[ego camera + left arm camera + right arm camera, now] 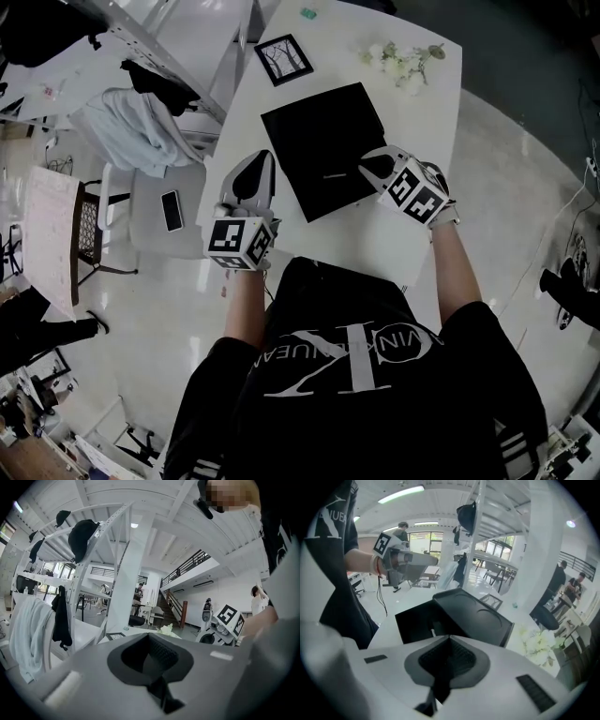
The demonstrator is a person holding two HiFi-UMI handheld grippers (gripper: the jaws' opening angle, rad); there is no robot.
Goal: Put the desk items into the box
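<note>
- The black box lies mid-counter, between the two claws.
- The left claw is pressed together with nothing in it, just beside the box's left corner.
- The right claw is also together and empty, at the box's near right edge.
- A frame and flowers lie beyond the box, outside it.

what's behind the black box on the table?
Head view: a framed picture and a bunch of white flowers lie beyond the black box, both apart from it. Anything under the box is covered by it.
</note>
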